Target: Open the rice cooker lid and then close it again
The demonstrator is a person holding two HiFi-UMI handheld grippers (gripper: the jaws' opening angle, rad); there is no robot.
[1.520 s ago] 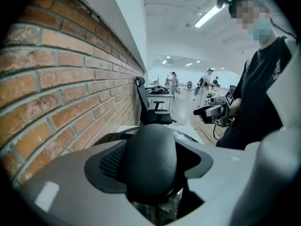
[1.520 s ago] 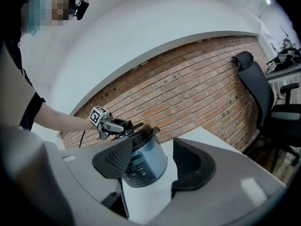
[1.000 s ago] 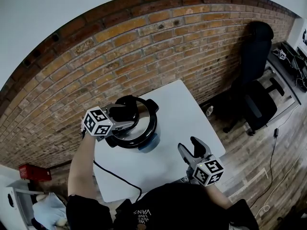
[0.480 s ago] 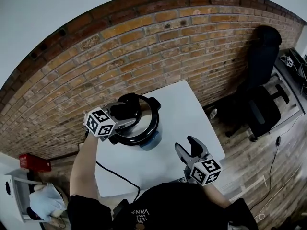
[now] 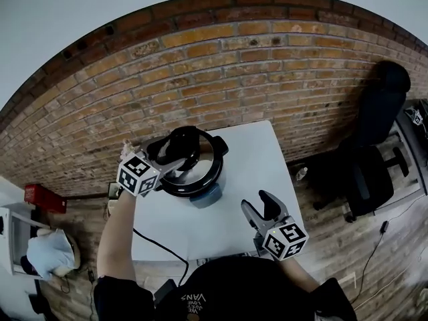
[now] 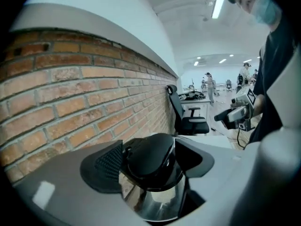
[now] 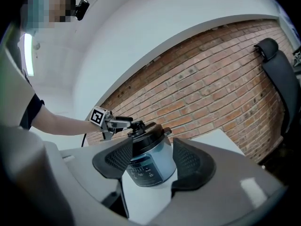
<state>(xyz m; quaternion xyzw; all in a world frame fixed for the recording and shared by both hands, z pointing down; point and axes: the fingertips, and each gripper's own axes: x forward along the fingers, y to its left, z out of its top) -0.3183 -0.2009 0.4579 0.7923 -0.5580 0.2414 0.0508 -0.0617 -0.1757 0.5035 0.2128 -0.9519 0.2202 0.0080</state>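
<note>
**Task object.** The rice cooker [image 7: 149, 167] stands toward the back of the white table [image 5: 257, 156], close to the brick wall [image 5: 234, 72]. Its lid [image 5: 206, 172] is on the pot. In the right gripper view the lid looks slightly tilted, and whether it is fully seated cannot be told.

**Left gripper.** The left gripper [image 5: 172, 158] is at the black knob [image 6: 150, 161] on top of the lid, with one jaw to either side of it.
- The jaws are spread wide and have just been opening further.
- A dark gap shows between the knob and the right-hand jaw.
- The left-hand pad lies close against the knob; contact there cannot be confirmed.

**Right gripper.** The right gripper [image 5: 255, 200] hangs over the near part of the table, well apart from the cooker. Its jaws are spread with nothing between them. The cooker appears only in the distance through the gap.

**Changes against the earlier frames.**
- The head view has swung, taking in more wall and pushing the office chair [image 5: 374, 146] toward the right edge.
- The left gripper remains at the knob, and its body now sits slightly higher against the lid.
- The right gripper holds much the same station.
- The cooker's place on the table is unchanged.
</note>
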